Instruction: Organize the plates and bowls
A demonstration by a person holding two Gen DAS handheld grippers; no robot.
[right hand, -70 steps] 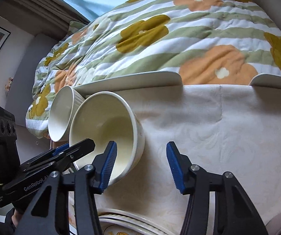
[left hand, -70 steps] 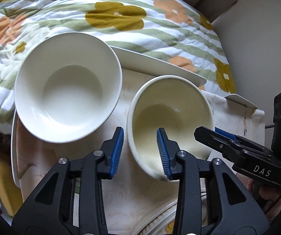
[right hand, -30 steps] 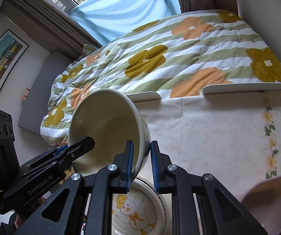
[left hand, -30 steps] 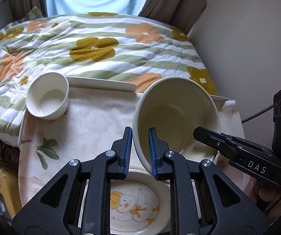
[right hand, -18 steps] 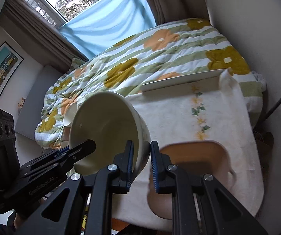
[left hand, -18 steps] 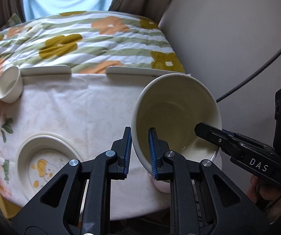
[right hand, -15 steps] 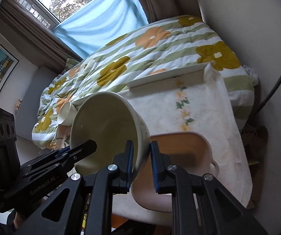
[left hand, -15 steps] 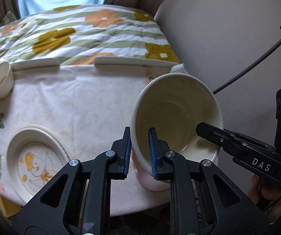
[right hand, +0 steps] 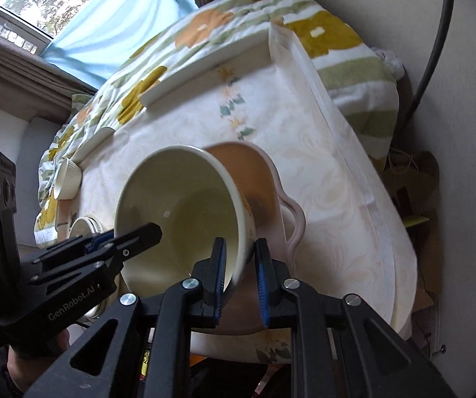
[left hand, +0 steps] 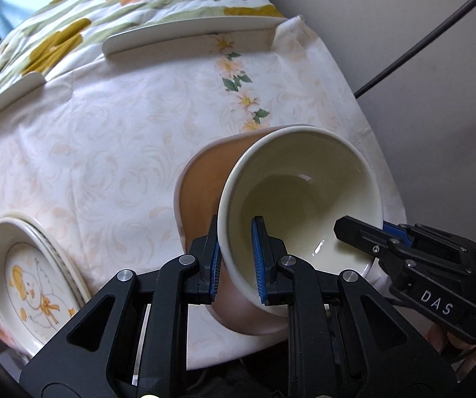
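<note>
Closest to me, both grippers hold one cream bowl point(left hand: 299, 195) between them. The left gripper point(left hand: 236, 260) has its fingers pinched narrow on the near rim, one pad outside and one inside the wall. The right gripper point(right hand: 239, 273) clamps the opposite rim the same way. Two grips on opposite sides look like a way to steady a deep, slick ceramic piece that a single pinch might let swing.

The bowl is tilted, its mouth turned back toward the cameras, and it sits over a tan dish with a pink rim point(right hand: 258, 179) near the surface's right front corner. Whether its base already touches that dish I cannot tell. My guess is that it is being nested there, so deep pieces stack together and free up room.

Off to the left front, plates sit stacked, the top one being a plate with a duck picture point(left hand: 35, 275). Further back on the left edge is a small white cup point(right hand: 67, 179). The surface wears a pale tablecloth point(left hand: 112, 139) with a flower border. Beyond it lies a bed with a flowered quilt point(right hand: 205, 33), then the window.
</note>
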